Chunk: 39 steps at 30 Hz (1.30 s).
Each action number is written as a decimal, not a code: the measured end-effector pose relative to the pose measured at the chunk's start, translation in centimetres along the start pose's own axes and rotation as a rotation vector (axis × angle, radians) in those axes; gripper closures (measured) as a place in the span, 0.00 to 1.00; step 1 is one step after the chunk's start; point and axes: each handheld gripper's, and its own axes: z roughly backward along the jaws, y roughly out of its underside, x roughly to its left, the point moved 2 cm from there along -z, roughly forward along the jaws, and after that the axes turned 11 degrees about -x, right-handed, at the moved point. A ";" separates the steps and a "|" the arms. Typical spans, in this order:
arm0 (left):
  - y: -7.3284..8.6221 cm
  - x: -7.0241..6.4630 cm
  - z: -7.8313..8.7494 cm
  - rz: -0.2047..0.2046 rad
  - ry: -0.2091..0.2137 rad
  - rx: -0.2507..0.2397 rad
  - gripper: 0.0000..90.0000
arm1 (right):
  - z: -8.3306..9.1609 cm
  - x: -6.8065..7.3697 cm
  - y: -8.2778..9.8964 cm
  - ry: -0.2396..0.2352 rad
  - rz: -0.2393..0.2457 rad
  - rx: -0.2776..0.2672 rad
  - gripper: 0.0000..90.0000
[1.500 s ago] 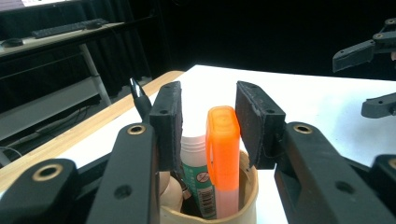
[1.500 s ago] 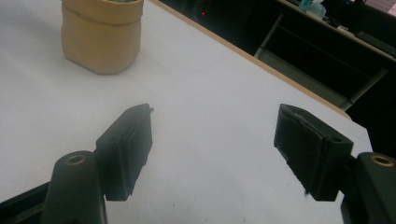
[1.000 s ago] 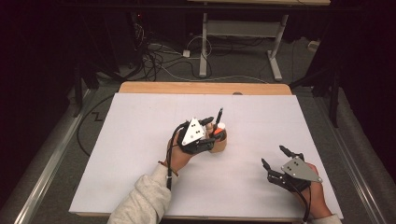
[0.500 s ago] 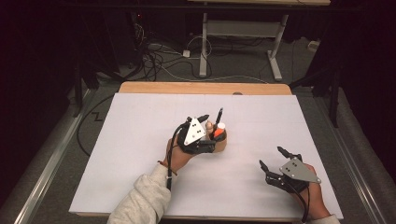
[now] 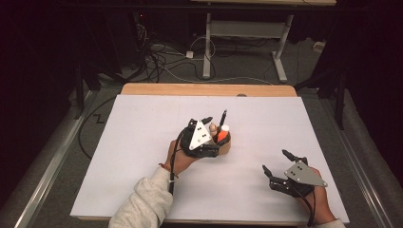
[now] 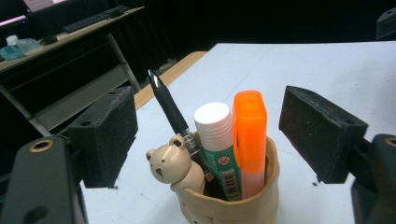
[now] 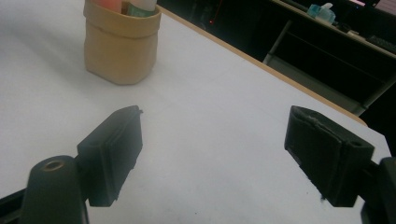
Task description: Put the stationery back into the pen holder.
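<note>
Pen, glue stick and orange highlighter all sit in the tan holder; left gripper just opened wide around it, right gripper wide, empty. Looks basically done.

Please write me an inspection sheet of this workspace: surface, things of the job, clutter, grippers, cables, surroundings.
Surface: white sheet on a wooden table.
Job's things: tan holder with bear figure, black pen, white-capped stick and orange marker, all upright or leaning inside.
Clutter: nothing seen.
Grippers: left gripper has just been opening, its pads on either side of the holder, apart from it; right gripper open over bare sheet, nothing between.
Cables: gripper cable along the left forearm; loose cables on the floor.
Surroundings: dark room, desk frame behind.
</note>
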 end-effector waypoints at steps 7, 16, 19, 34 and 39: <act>-0.3 -0.1 0.2 -0.013 0.003 0.003 0.17 | 0.0 0.0 0.0 -0.003 -0.006 -0.004 0.20; -0.8 -0.4 0.7 -0.046 0.013 0.016 0.17 | 0.2 0.1 -0.3 -0.016 -0.020 -0.013 0.20; -1.0 -0.4 0.9 -0.048 0.016 0.022 0.17 | 0.3 0.2 -0.5 -0.025 -0.034 -0.025 0.20; -1.4 -0.8 2.2 -0.097 0.032 0.060 0.17 | 0.4 0.4 -0.6 -0.047 -0.040 -0.038 0.20; -1.3 -0.6 3.1 -0.108 0.021 0.065 0.17 | 0.4 0.6 -0.7 -0.054 -0.040 -0.043 0.20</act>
